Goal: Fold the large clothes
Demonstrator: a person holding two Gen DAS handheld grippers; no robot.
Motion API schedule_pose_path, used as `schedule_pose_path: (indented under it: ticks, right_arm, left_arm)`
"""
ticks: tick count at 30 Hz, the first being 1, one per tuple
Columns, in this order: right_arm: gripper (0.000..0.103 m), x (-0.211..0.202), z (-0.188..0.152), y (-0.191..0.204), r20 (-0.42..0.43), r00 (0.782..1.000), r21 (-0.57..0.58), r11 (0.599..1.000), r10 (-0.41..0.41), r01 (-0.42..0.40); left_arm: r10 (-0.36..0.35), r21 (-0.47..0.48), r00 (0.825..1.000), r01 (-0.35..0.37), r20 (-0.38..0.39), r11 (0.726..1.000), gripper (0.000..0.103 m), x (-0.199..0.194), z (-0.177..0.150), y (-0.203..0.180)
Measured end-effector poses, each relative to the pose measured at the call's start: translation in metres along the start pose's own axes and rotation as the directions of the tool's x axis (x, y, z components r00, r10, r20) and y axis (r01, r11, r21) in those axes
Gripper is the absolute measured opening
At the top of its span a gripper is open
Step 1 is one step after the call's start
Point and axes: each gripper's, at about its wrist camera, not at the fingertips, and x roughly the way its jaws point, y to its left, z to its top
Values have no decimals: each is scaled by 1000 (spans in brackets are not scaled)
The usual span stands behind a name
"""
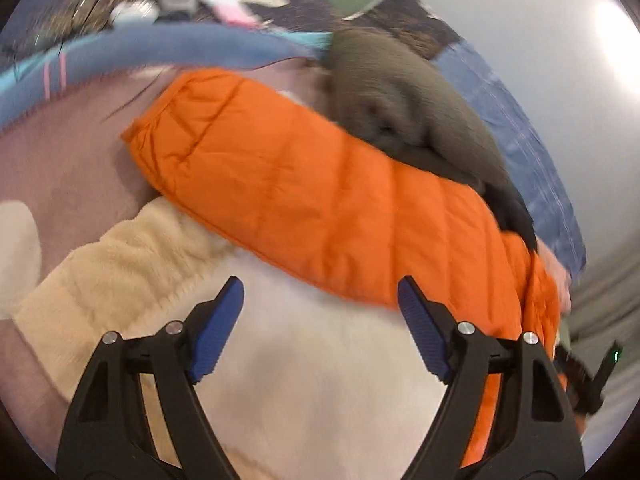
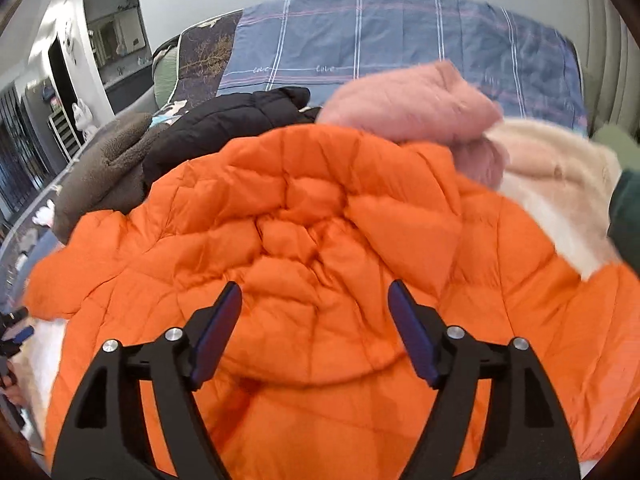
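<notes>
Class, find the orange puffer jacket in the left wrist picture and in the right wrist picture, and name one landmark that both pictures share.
Left wrist: the orange puffer jacket runs as a long band from upper left to lower right, beyond the open left gripper.
Right wrist: it fills the centre and bottom, with the open right gripper over it.
Shared landmark: the blue plaid bedding.

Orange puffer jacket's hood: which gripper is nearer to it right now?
Right. The right gripper hangs open directly over the orange puffer jacket hood. The left gripper is open over white fleece beside the sleeve.
</notes>
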Motion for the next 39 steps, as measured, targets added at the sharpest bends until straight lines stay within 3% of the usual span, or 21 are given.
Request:
schedule_pose_path:
  ticks: [5,8,10,12,14,18,22,24,27,28,30,31,32,33,35,38,39]
  right_arm:
    - [89,58,-28,2,-115,992,20,999,-46,49]
    - [93,58,-29,-1,-85,996,39,999,-23,26]
    - [94,59,-30,-3,-82,997,47,999,-10,14]
    - [94,57,-29,-5,-78,997,53,999,-1,6]
    - [94,55,-31,-10,-71,997,62,998,9,-5]
    - [94,43,-31,-21,-72,997,92,996,28,-21]
    - [94,15,-32,-37,-53,996,161,985,77,-68]
    - [94,-3,-34,-52,-15,995,194,977,97,-93]
    - [94,-19,-44,-76,28,998,226,972,64,-68]
    - [94,-21,-50,-85,38,998,244,968,46,-54]
    - [94,-20,-64,-102,52,998,296,955,22,-36]
    - [94,-16,-75,-113,60,998,339,939,29,-48]
    - [94,-15,-83,-121,69,996,360,930,50,-71]
    - [94,-15,-88,-122,77,995,370,925,65,-89]
    - [94,-20,-88,-121,99,993,367,925,66,-98]
    - [96,-18,-87,-118,87,994,346,934,63,-89]
    - [98,-17,-87,-116,83,994,342,936,65,-90]
  left_arm:
    - [20,-121,1000,-17,16,992,86,19,6,9]
    - [18,-121,999,-12,46,993,85,27,19,2]
    - [23,-118,998,-15,61,993,70,28,27,2]
    - [29,-98,996,-21,80,995,26,24,32,-4]
    - [12,-73,994,-4,106,997,14,12,35,-18]
    - [-59,122,977,34,207,992,14,-30,20,-81]
    - [-214,342,946,123,244,932,14,-64,-2,-174]
    - [-283,439,932,162,226,884,14,-70,-14,-220]
    - [-376,600,914,215,155,770,14,-68,-46,-303]
    - [-401,662,910,233,111,712,14,-62,-66,-336]
    - [-409,742,911,246,42,623,15,-47,-99,-380]
    - [-399,782,917,254,-8,568,16,-33,-124,-404]
    - [-383,807,922,268,-57,526,26,-20,-144,-418]
    - [-358,827,928,282,-106,486,42,-5,-164,-429]
    - [-272,865,947,275,-169,420,59,28,-209,-441]
    - [-157,911,963,258,-217,322,60,60,-257,-437]
    - [-139,917,966,250,-217,309,61,64,-261,-433]
